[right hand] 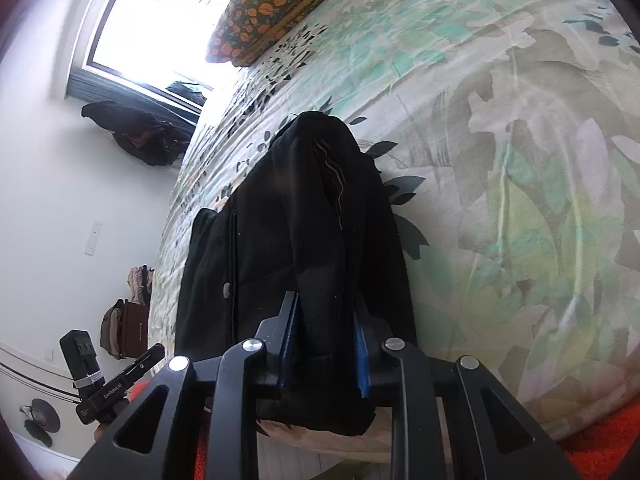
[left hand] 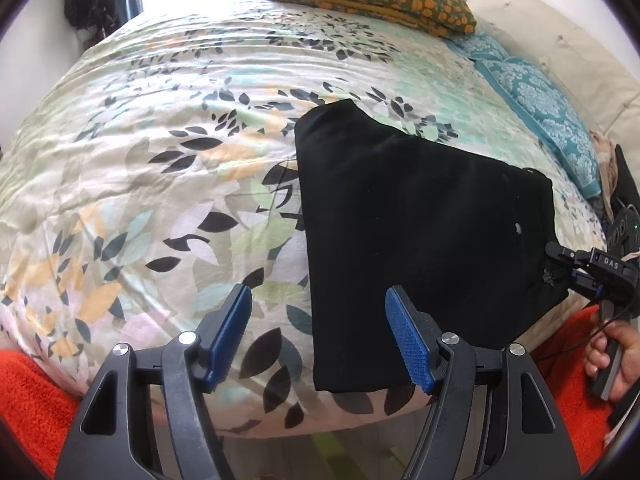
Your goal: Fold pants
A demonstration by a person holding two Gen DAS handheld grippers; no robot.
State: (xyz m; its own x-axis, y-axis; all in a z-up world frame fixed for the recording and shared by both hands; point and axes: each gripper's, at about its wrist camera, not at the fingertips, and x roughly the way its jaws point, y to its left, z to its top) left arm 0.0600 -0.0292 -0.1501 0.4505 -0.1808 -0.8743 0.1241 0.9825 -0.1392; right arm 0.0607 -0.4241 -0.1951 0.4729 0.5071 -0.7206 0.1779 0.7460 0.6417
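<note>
In the left wrist view, the black pants (left hand: 420,232) lie folded flat on the leaf-print bed (left hand: 160,152), toward its near right side. The left tongs (left hand: 318,336) hang spread wide above the bed edge, touching nothing, their blue pads (left hand: 408,340) bare. The right tongs (left hand: 560,254) meet the pants' right edge.

In the right wrist view, the right tongs (right hand: 326,344) pinch a raised fold of the pants (right hand: 304,216) between their pads. An orange-flowered pillow (right hand: 272,4) sits at the far end.

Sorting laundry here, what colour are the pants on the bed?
Plain black pants, clearest in the left wrist view.
</note>
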